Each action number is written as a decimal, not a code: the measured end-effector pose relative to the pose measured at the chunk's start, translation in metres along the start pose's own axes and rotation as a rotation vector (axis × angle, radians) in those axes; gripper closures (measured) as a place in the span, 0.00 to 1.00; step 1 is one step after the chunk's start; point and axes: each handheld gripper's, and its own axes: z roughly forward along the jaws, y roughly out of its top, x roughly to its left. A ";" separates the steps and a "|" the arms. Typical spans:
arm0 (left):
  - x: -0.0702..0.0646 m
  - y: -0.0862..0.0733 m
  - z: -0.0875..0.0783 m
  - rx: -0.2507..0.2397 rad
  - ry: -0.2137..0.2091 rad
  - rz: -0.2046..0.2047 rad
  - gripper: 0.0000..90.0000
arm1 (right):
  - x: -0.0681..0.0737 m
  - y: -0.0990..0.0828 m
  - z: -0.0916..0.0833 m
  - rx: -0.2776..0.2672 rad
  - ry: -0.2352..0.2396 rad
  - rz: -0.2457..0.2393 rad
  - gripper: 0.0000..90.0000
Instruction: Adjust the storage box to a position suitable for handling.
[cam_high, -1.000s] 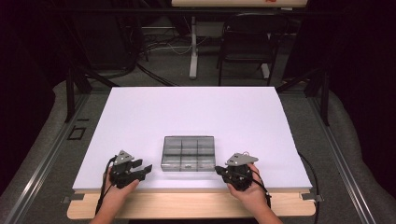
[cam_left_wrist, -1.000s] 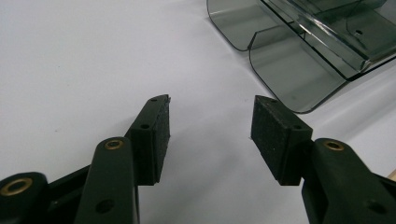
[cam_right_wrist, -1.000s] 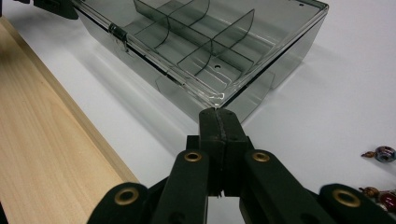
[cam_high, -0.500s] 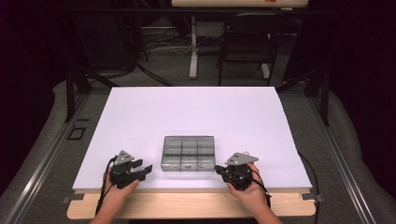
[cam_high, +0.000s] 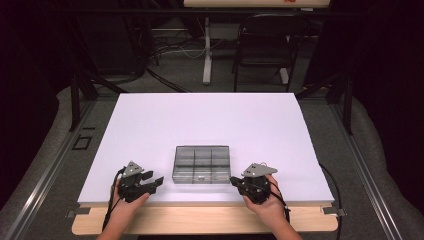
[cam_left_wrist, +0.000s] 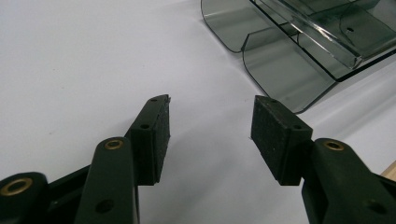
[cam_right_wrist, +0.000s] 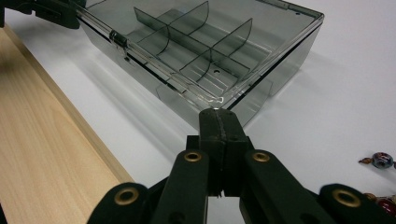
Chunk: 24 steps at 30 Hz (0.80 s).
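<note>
Looking down from the high view, a smoky transparent plastic compartment box (cam_high: 201, 164) sits near the front edge of the white counter (cam_high: 210, 125), with the left gripper (cam_high: 152, 183) and right gripper (cam_high: 235, 181) resting just beside its two ends, so I'd judge nothing has begun. Along the left gripper view, the jaws stand released and empty, the box (cam_left_wrist: 285, 70) near ahead. Along the right gripper view, the jaws are clenched on nothing just short of the box's corner (cam_right_wrist: 219, 100), its lid down; next, probably, they must part to work it.
</note>
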 end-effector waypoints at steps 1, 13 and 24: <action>0.000 0.000 0.000 0.001 0.000 0.001 0.53 | 0.000 0.000 0.000 0.001 0.000 0.000 1.00; -0.003 0.002 -0.001 -0.008 -0.005 0.018 0.53 | 0.000 0.001 -0.001 -0.017 0.000 0.005 1.00; -0.013 0.008 -0.006 -0.028 -0.025 0.053 0.53 | 0.000 0.005 -0.002 -0.031 -0.001 0.005 1.00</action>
